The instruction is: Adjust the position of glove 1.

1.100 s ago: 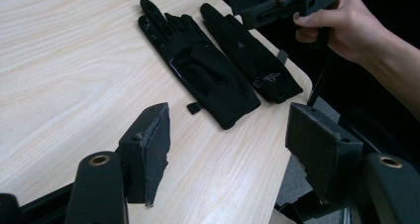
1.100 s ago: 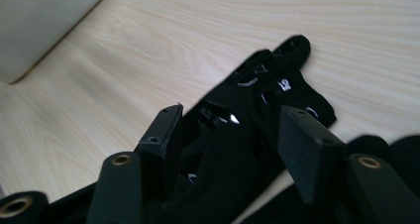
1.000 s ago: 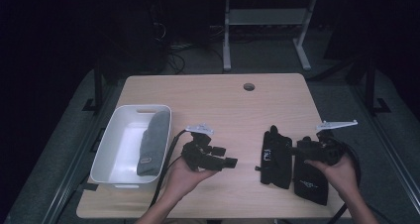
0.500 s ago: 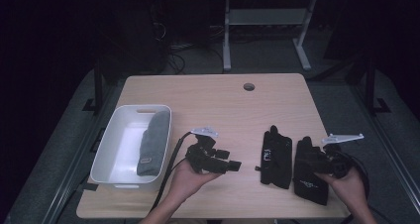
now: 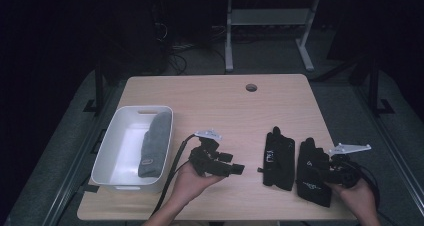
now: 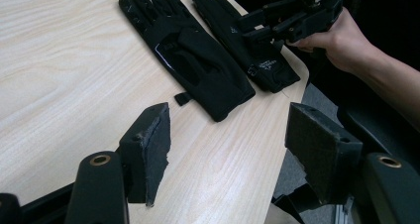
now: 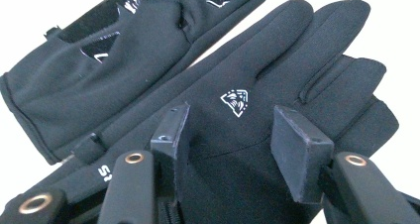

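Just right of the other black glove point(image 5: 278, 157), the logo glove point(image 5: 311, 172) lies lengthwise away from the person, under the right tool point(image 5: 334, 167); its jaws, just closing, straddle the fabric without pinching it. The left tool point(image 5: 226, 167) gapes empty, farther off.

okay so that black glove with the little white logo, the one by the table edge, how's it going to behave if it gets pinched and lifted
The logo glove looks like thin, soft fabric lying flat, so it will probably droop from the pinch point, fingers hanging. It seems light and unlikely to roll or break. The right gripper, its jaws just closing around a fold but not yet pressing, may gather only the top layer.
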`<move>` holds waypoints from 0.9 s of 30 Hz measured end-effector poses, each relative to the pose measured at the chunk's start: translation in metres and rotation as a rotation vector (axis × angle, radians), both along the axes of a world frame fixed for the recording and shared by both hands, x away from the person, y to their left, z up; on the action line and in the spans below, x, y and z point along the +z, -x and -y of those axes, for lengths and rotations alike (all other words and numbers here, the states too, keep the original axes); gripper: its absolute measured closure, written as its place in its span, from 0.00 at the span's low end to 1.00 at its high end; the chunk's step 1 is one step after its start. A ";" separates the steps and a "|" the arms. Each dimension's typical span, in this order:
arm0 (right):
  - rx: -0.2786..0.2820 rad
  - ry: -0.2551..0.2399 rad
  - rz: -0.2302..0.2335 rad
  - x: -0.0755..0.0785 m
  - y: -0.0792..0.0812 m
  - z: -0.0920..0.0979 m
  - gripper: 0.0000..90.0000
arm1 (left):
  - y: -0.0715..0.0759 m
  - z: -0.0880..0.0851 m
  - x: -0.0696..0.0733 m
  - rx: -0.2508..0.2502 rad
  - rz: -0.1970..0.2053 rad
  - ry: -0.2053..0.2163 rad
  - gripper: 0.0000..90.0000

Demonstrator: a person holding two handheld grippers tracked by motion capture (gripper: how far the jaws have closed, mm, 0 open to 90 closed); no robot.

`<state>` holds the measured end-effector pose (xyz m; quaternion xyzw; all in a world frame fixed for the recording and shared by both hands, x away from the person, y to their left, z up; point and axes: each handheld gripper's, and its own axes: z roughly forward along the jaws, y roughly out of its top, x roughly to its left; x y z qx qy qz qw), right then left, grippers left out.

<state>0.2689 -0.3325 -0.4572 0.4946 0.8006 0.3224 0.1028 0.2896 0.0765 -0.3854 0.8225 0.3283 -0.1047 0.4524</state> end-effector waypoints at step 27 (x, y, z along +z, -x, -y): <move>-0.016 0.110 0.042 0.003 0.003 -0.017 0.88 | 0.001 -0.003 -0.006 0.000 -0.013 -0.004 0.37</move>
